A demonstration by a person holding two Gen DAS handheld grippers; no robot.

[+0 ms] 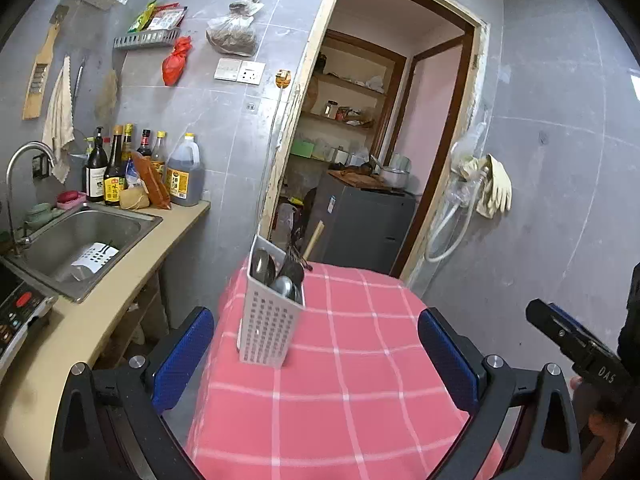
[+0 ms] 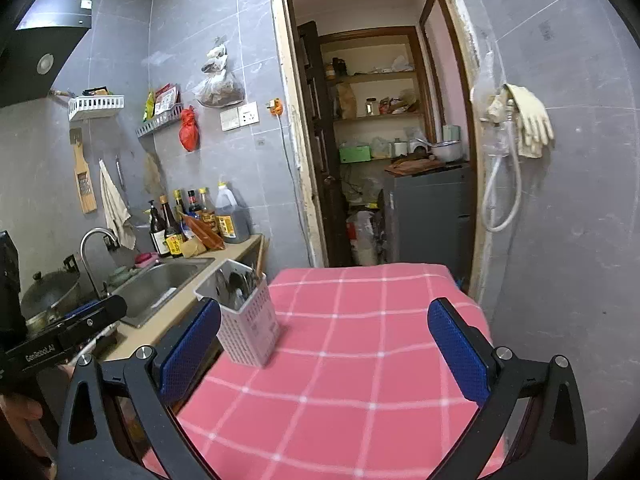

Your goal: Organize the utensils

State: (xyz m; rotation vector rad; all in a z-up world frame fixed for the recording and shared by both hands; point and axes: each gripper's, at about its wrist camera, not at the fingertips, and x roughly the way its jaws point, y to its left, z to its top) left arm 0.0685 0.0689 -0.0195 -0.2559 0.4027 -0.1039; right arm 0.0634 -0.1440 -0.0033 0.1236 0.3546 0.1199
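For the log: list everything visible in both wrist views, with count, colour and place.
utensil caddy: one, white, upright at the table's left edge
utensils: several, dark and metal, inside the caddy
tablecloth: one, pink check, over the table
second caddy: one, white, lying in the sink
sink: one, steel, in the counter
bottles: about seven, mostly dark, behind the sink
rubber gloves: pale yellow, hanging on the right wall
left gripper: fingers blue-padded, open, empty
right gripper: fingers blue-padded, open, empty
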